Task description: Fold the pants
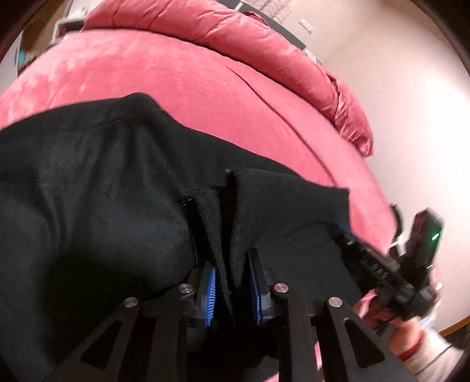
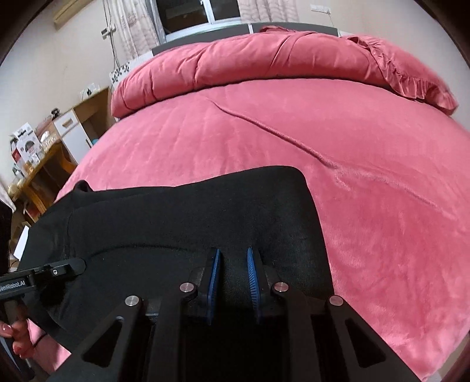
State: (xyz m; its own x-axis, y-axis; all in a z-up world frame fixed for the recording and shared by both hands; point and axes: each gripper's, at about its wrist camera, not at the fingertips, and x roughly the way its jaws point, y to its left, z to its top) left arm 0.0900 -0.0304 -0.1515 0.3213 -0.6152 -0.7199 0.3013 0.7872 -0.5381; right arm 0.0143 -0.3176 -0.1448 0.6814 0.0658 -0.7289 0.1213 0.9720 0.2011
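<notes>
Pink plush bedding covers the bed point(image 2: 367, 205), and the black pants point(image 2: 191, 223) lie across its near edge, spread flat with one squared corner pointing up the mattress. In the left wrist view the left gripper point(image 1: 235, 282) is clenched on a raised fold of the pants point(image 1: 88, 191), the dark cloth pinched between its blue ribbed pads point(image 1: 212, 293) and standing up in a narrow ridge ahead of them. Just to its side, the right gripper point(image 1: 352, 244) reaches into the same cloth, held by a hand point(image 1: 382, 317) in a pale sleeve with a red band at the wrist. In the right wrist view the right gripper point(image 2: 233, 264) presses its blue pads point(image 2: 252, 276) down into the black cloth; they stand a little apart with fabric between them, and it appears to grasp a fold, though black on black hides the pinch. Beyond the pants a long crease point(image 2: 293, 141) runs slantwise across the cover. Farther off, a rolled pink duvet point(image 2: 249, 58) and a frilled pillow point(image 2: 411, 79) lie against the headboard. A wooden bench point(image 2: 44, 164) crowded with boxes stands beside the bed, and a curtained window point(image 2: 199, 14) sits behind.
</notes>
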